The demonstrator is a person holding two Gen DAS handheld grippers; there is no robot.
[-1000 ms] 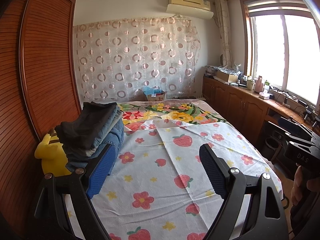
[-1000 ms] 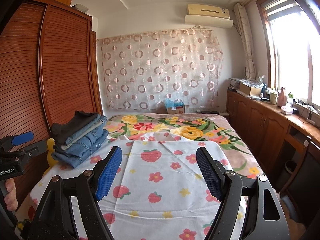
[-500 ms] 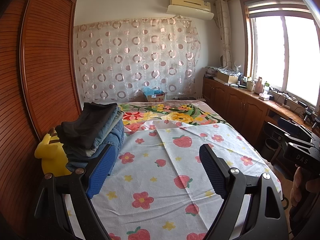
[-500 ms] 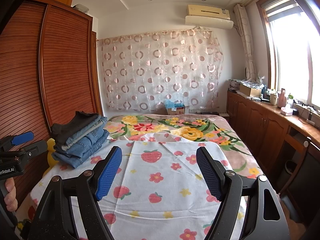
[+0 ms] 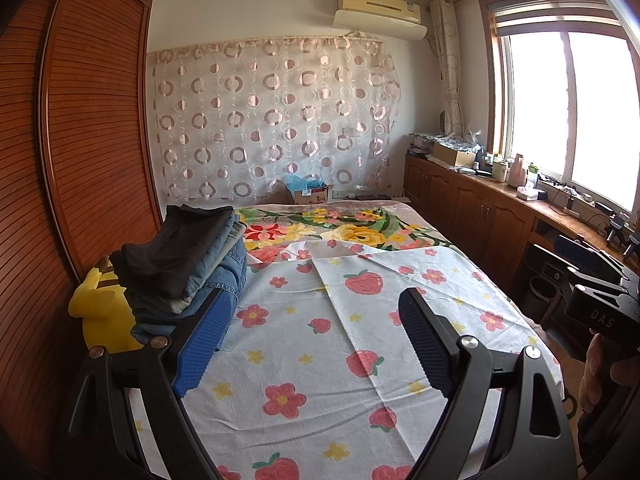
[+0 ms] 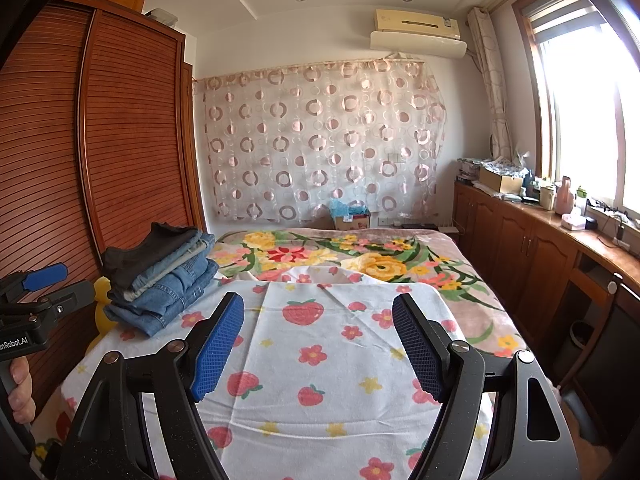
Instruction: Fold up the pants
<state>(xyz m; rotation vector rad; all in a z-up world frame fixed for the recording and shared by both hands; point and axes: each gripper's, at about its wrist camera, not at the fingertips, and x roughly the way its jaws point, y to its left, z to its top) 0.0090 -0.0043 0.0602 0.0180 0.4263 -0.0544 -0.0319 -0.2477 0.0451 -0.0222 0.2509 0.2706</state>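
A stack of folded pants [image 6: 160, 276], mostly blue denim with a dark pair on top, sits on the bed at its left edge, close to the wooden wardrobe [image 6: 120, 140]. Just beside the stack, between it and the wardrobe, a yellow plush toy [image 5: 102, 316] peeks out. To the right of the stack a white strawberry sheet [image 5: 320, 340] lies spread and bare, with no loose pants on it; beyond the stack, a floral blanket [image 6: 340, 252] covers the rest of the bed. Nearer than the stack, the left tool [image 5: 314, 344] and the right tool [image 6: 318, 344] each hover over the sheet with blue pads spread wide apart and nothing between them, both released. A hand [image 6: 20, 388] grips the left tool's handle at the edge of the right view. Judging from this, no pair is being folded at present: either the folding is finished or a fresh pair has yet to be brought. Any next move would call for laying an unfolded pair flat on the sheet, right of the stack.
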